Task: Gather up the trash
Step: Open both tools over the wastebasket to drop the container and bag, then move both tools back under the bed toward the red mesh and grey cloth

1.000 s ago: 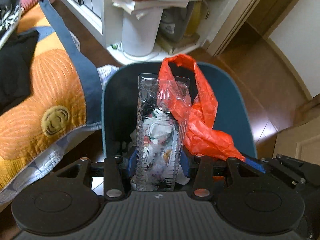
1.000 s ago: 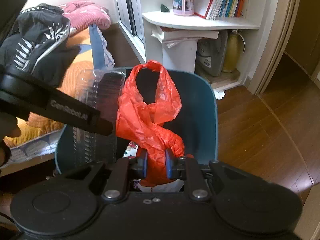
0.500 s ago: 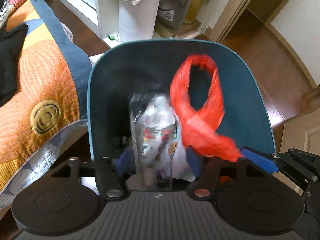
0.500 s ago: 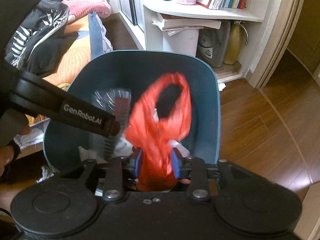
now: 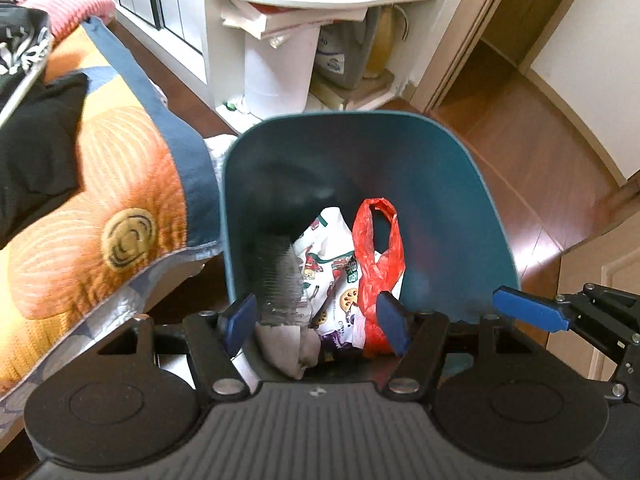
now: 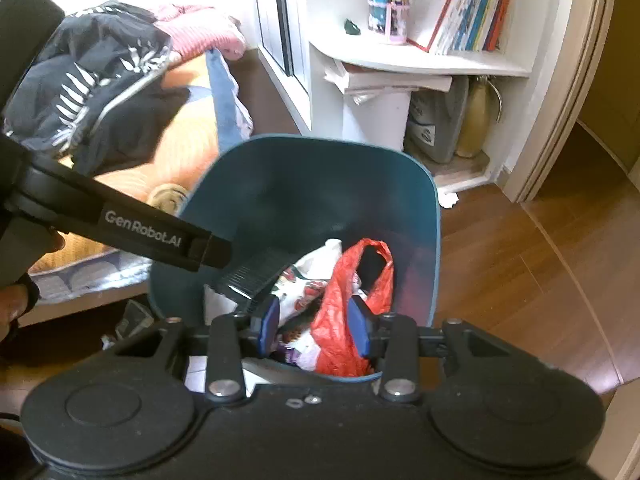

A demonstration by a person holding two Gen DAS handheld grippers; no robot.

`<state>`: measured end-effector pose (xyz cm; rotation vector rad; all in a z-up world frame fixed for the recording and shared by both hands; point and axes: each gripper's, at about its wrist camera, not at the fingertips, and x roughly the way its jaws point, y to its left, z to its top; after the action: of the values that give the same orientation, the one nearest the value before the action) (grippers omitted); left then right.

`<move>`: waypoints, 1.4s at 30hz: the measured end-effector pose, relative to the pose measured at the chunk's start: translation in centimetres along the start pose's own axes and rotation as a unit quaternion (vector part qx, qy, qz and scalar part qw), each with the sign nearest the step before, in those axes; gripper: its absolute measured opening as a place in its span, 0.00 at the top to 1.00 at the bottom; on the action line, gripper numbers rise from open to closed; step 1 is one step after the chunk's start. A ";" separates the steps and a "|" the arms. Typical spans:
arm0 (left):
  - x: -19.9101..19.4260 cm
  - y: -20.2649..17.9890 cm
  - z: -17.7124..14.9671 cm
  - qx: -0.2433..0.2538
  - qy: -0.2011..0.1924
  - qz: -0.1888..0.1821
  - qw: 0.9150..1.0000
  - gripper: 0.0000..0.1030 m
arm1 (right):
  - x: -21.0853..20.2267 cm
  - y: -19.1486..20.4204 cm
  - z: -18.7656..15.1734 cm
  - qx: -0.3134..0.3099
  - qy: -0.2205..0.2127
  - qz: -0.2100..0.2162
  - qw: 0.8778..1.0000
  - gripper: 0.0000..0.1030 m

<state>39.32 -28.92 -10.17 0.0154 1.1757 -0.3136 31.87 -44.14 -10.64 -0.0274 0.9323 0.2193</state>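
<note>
Bedroom w/ dark wood floor (image 5: 500,152). At left, a bed with an orange quilt (image 5: 100,208) and dark clothes piled on it; centre, a teal bin (image 5: 360,152) standing on the floor just beside the bed; behind it a white corner shelf (image 6: 420,60) w/ books and a pen pot (jugs stored underneath).

Vs a second ago: the clear plastic tray (image 5: 280,276) was clamped in the left gripper (image 5: 316,320) and the red plastic bag (image 5: 376,264) in the right gripper (image 6: 314,326), both held up above the bin. Both jaws have just been opening; pads now stand apart and grip nothing. Tray and bag lie inside the bin, tray left, bag right, on printed wrappers and paper.

In the right wrist view the left gripper's black arm crosses the bin's left rim, hiding part of the tray.
</note>
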 end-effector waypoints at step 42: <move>-16.2 24.7 -19.8 -0.205 -0.104 0.051 0.972 0.10 | 1.3 25.8 -2.9 -0.103 0.066 0.187 0.975 0.52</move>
<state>21.96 1.92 -6.87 -0.3108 1.0091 0.0226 25.19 -19.04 -11.59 -0.0586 1.0398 0.6713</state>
